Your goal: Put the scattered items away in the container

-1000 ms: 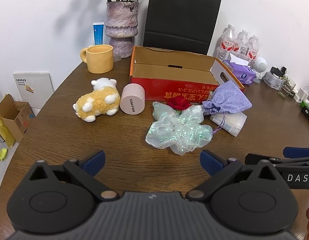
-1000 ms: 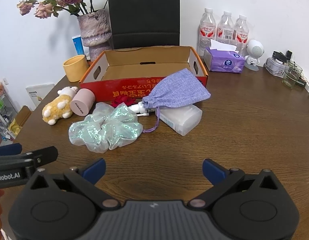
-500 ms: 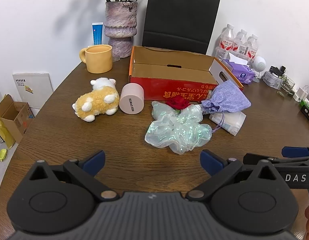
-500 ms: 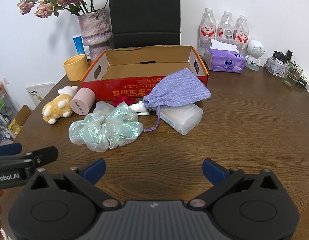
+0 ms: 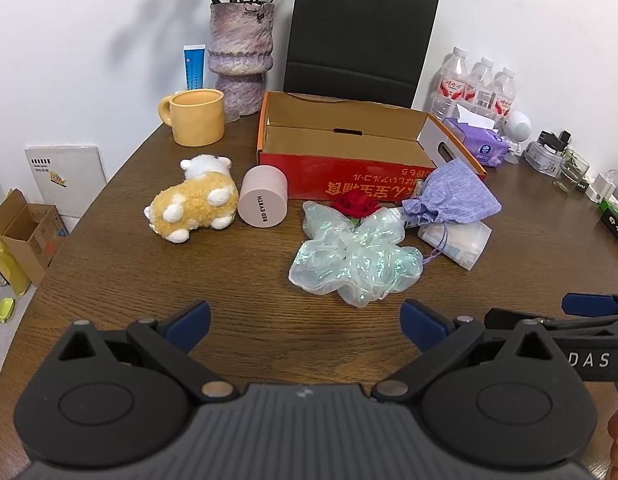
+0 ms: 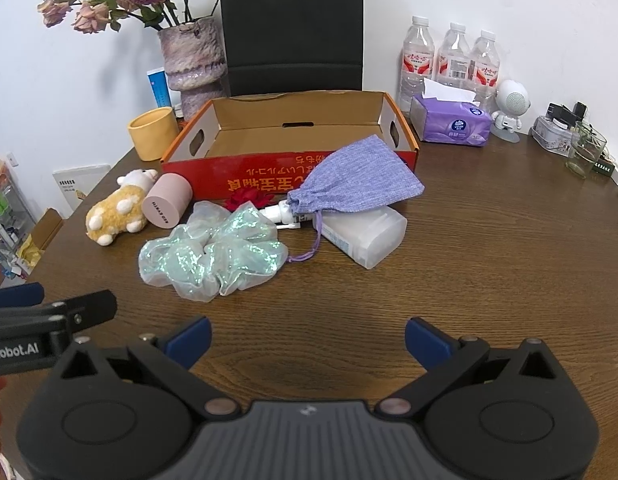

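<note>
An open red cardboard box (image 5: 361,184) (image 6: 269,178) stands at the back of the wooden table with nothing visible inside. In front of it lie a yellow plush toy (image 5: 193,204) (image 6: 117,208), a pink cylinder (image 5: 264,201) (image 6: 167,200), a red flower (image 5: 355,204), an iridescent scrunchie (image 5: 355,260) (image 6: 213,256), a purple drawstring pouch (image 5: 453,196) (image 6: 357,180), a small white pump bottle (image 6: 283,214) and a white plastic pack (image 5: 457,238) (image 6: 365,234). My left gripper (image 5: 305,322) and right gripper (image 6: 307,340) both hang open over the near table, short of the items and holding nothing.
Behind the box are a yellow mug (image 5: 197,116), a vase of flowers (image 5: 241,56), a black paper bag (image 5: 361,36), water bottles (image 6: 453,60), a purple tissue pack (image 6: 453,124) and small gadgets at the right edge. Bare wood lies between the grippers and the items.
Both views have drifted very slightly; the items look a touch farther off. Nothing was grasped or moved, and both grippers stay open.
</note>
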